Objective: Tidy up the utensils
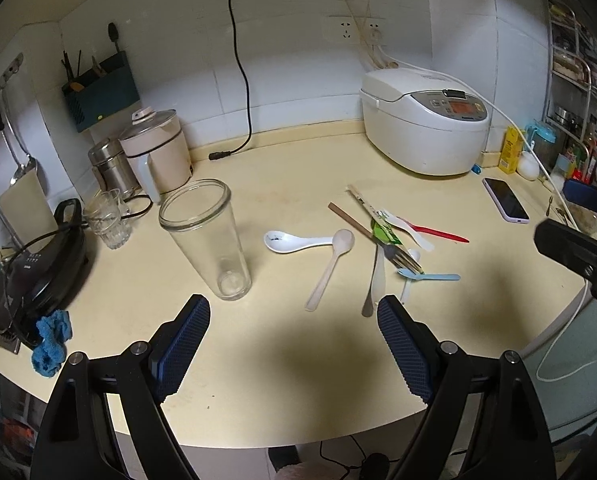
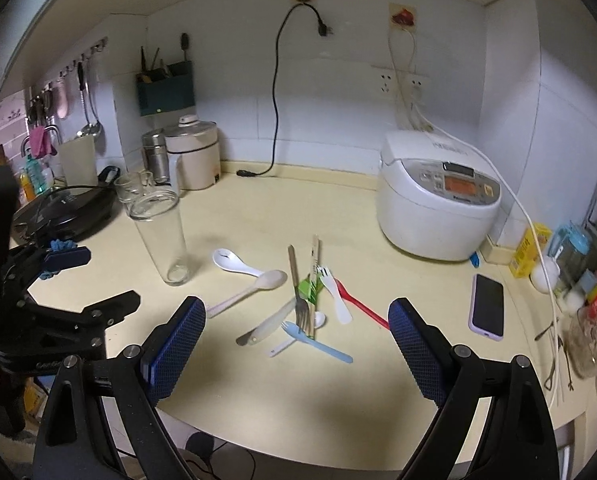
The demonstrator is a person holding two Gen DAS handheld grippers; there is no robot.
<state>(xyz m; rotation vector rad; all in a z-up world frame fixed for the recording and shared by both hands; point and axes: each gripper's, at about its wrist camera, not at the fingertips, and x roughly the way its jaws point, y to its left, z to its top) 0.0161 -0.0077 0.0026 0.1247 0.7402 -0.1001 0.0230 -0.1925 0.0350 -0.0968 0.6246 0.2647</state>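
Both grippers, left gripper (image 1: 294, 316) and right gripper (image 2: 296, 318), hover wide open and empty; utensils (image 2: 298, 304) lie scattered right of the tall glass (image 2: 160, 236).

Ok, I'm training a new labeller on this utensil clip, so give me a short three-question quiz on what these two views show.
1. True or false: the tall glass already holds a utensil.
2. Which lies nearest the phone? A) red fork B) white soup spoon C) blue fork
3. In what state are the left hand-held gripper and the right hand-held gripper?

Key
1. False; it stands upright and empty on the counter.
2. A.
3. Both are open, holding nothing.
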